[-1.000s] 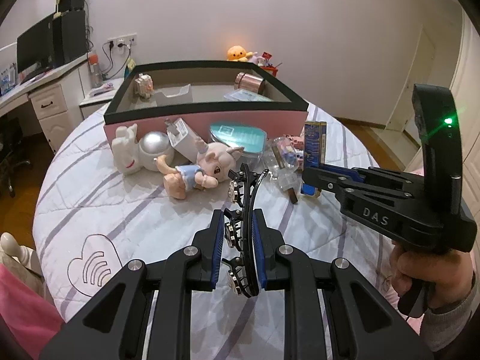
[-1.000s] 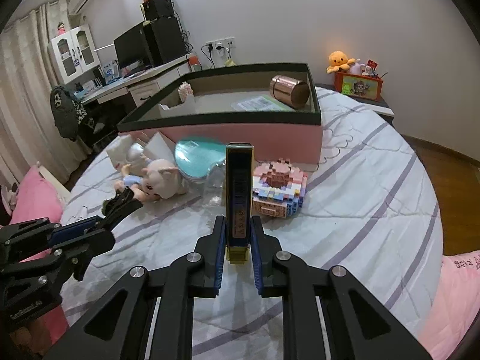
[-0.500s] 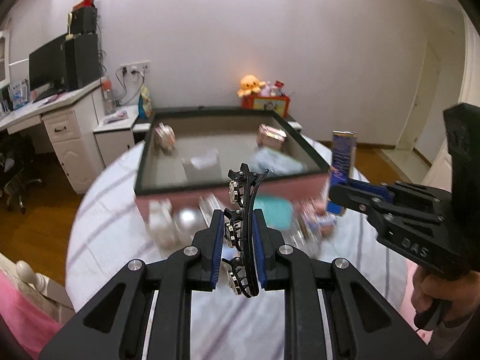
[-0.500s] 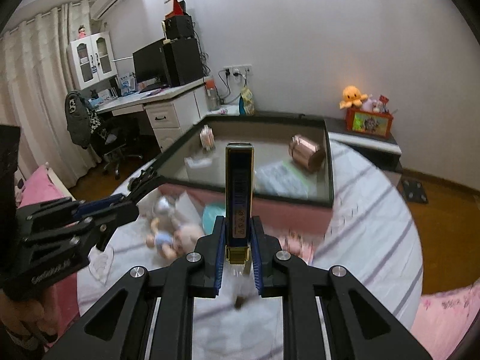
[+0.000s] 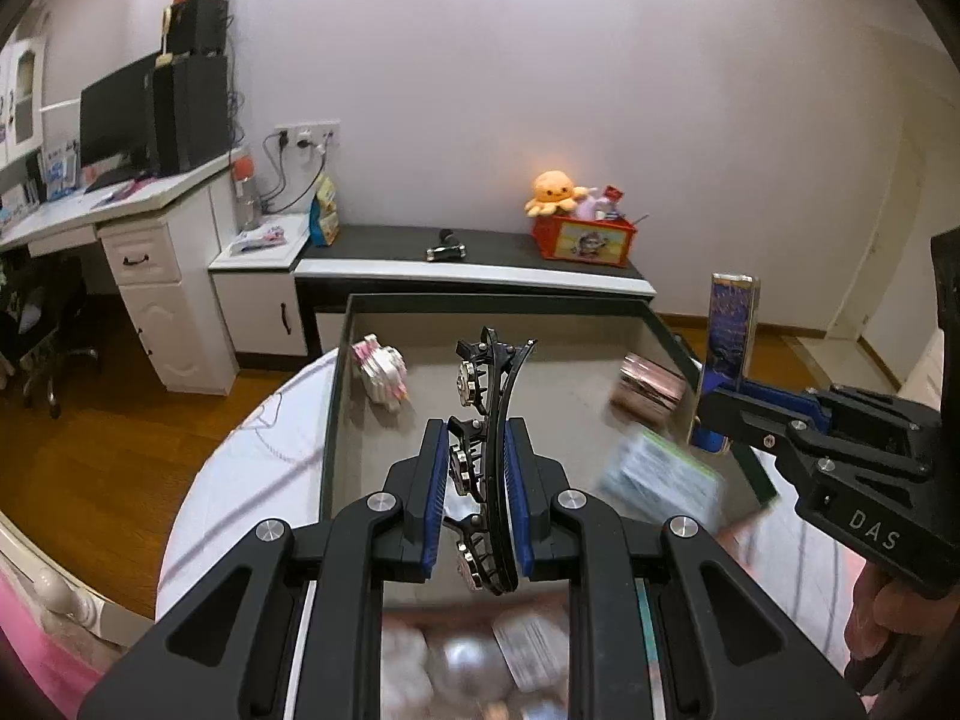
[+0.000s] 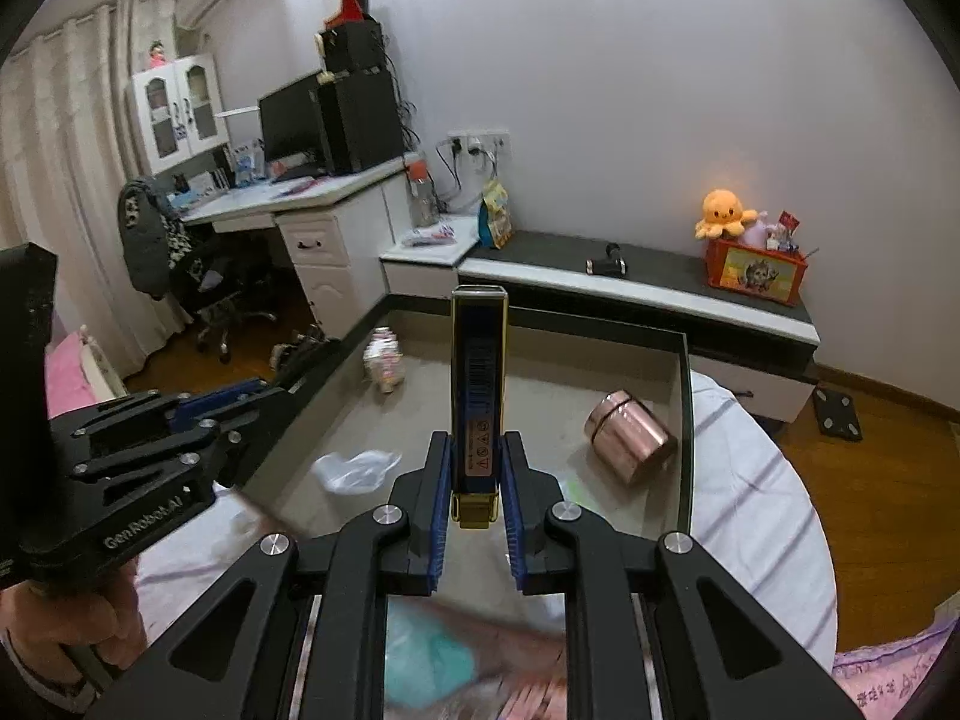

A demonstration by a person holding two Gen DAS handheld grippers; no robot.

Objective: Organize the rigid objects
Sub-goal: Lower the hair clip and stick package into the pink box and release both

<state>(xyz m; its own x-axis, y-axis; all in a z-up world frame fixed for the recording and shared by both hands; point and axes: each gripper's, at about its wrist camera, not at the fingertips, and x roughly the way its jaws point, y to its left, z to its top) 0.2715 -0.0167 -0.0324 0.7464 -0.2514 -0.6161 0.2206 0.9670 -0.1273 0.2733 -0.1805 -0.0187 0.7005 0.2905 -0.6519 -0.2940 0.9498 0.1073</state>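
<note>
Dim warm indoor light, even. Fisheye bends walls, black vignette at corners. Motion blur smears bottom items, green-white packet (image 5: 660, 477). Copper canister (image 6: 630, 437) shows soft glare. Both tongs sharp.

The box (image 6: 684, 420) sits on the bed (image 6: 750, 480). In it, the can (image 6: 630, 435) lies near the right wall, the toy (image 6: 384, 360) near the far left corner, the bag (image 6: 357, 471) near the left wall.
</note>
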